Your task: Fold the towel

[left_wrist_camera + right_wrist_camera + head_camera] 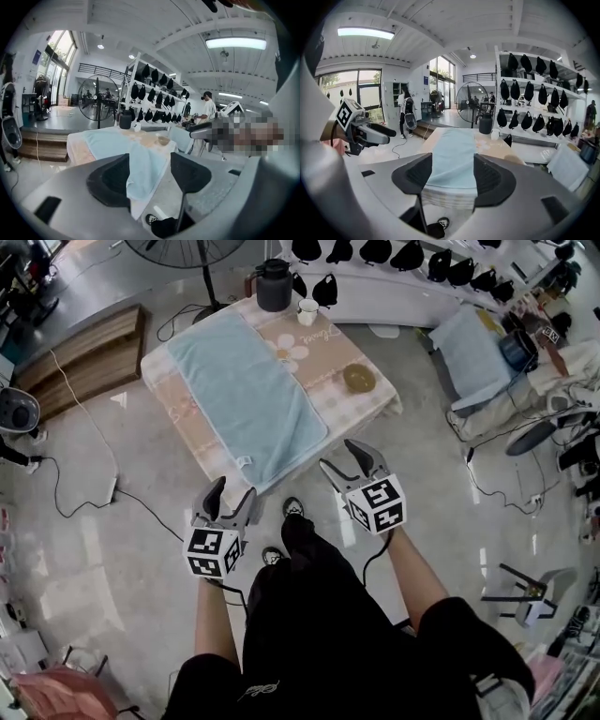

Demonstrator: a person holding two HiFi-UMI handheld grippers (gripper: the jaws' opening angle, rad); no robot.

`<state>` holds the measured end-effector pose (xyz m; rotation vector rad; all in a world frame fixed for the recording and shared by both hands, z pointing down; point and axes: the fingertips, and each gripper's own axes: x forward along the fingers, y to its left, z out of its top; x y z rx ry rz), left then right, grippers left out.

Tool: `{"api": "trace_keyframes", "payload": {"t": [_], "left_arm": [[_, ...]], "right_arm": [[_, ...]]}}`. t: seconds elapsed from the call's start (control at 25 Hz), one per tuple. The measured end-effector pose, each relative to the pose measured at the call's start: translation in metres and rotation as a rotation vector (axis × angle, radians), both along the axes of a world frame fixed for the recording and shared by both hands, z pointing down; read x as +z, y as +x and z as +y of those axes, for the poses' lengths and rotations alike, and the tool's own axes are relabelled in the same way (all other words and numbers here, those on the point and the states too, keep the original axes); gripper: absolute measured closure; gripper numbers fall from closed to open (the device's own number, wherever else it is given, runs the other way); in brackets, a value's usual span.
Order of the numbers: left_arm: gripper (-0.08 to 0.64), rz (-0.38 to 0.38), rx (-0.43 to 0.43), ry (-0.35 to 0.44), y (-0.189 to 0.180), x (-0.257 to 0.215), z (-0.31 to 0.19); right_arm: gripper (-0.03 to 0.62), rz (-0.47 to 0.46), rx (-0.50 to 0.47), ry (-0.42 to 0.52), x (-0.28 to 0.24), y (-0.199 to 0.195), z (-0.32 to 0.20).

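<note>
towel [246, 395] flat on table [323, 357]; left gripper [234, 488] and right gripper [340, 454] gaping, empty, seemingly clear of it

The black-clad person's [309, 615] left hand-held gripper [235, 487] and right hand-held gripper [337, 453] are grey.

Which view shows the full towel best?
The head view: the towel lies spread along the table, its whole outline visible. Both gripper views see it from low down and foreshortened, its far end compressed.
</note>
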<state>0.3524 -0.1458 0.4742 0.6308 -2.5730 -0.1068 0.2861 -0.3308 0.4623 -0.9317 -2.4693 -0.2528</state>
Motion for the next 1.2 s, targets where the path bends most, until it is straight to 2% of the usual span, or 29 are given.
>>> {"api": "trace_keyframes", "payload": {"t": [0.16, 0.28, 0.44, 0.68, 0.96, 1.12, 1.2], "left_arm": [[0.304, 0.119, 0.053, -0.044, -0.028, 0.045, -0.003], [0.304, 0.205, 0.145, -0.054, -0.044, 0.074, -0.016], [0.305, 0.282, 0.248, -0.085, -0.064, 0.118, -0.028], [0.305, 0.411, 0.372, -0.168, -0.054, 0.177, -0.035], [0.305, 0.480, 0.540, -0.372, -0.050, 0.220, -0.033], [0.305, 0.515, 0.580, -0.367, -0.048, 0.231, -0.038], [0.305, 0.519, 0.607, -0.398, -0.049, 0.237, -0.040]], "right_arm": [[0.336, 0.074, -0.032, 0.039, 0.041, -0.039, -0.005], [0.337, 0.141, -0.072, 0.050, 0.070, -0.066, -0.009], [0.337, 0.234, -0.090, 0.071, 0.120, -0.102, -0.017], [0.338, 0.404, -0.115, 0.095, 0.193, -0.108, -0.021], [0.339, 0.500, -0.058, 0.120, 0.229, -0.125, -0.026], [0.351, 0.552, -0.032, 0.121, 0.241, -0.128, -0.029], [0.381, 0.562, -0.016, 0.127, 0.247, -0.129, -0.031]]}}
